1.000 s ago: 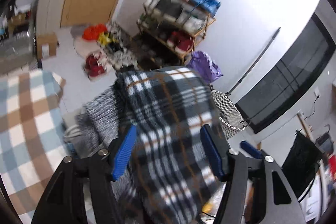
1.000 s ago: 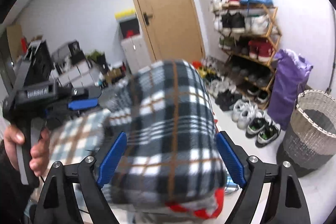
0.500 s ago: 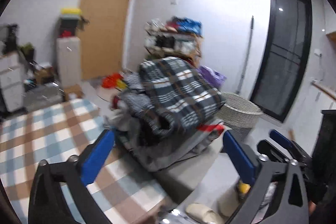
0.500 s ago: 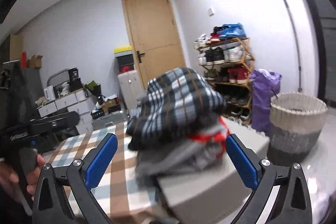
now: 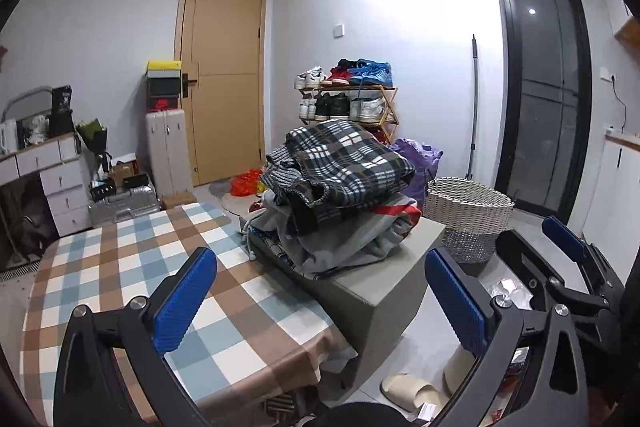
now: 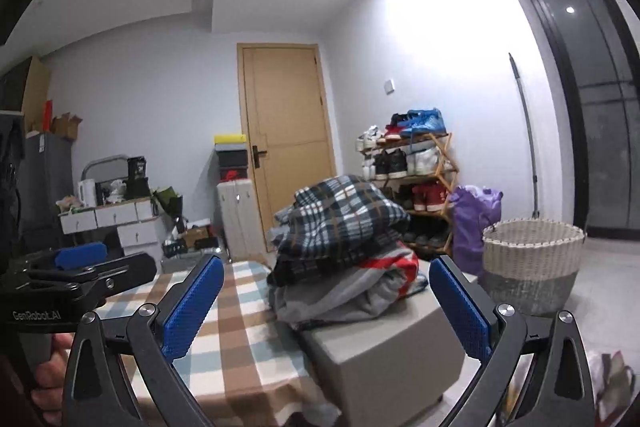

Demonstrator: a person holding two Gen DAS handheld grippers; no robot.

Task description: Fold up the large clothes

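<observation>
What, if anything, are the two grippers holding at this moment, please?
Nothing: the left gripper and right gripper are both open and empty, and the plaid garment lies on the clothes pile.

Both wrist cameras face the clothes pile [image 5: 340, 187] (left looks slightly downward, perhaps), sharing door [image 6: 286, 143] and basket [image 6: 532, 263].
</observation>
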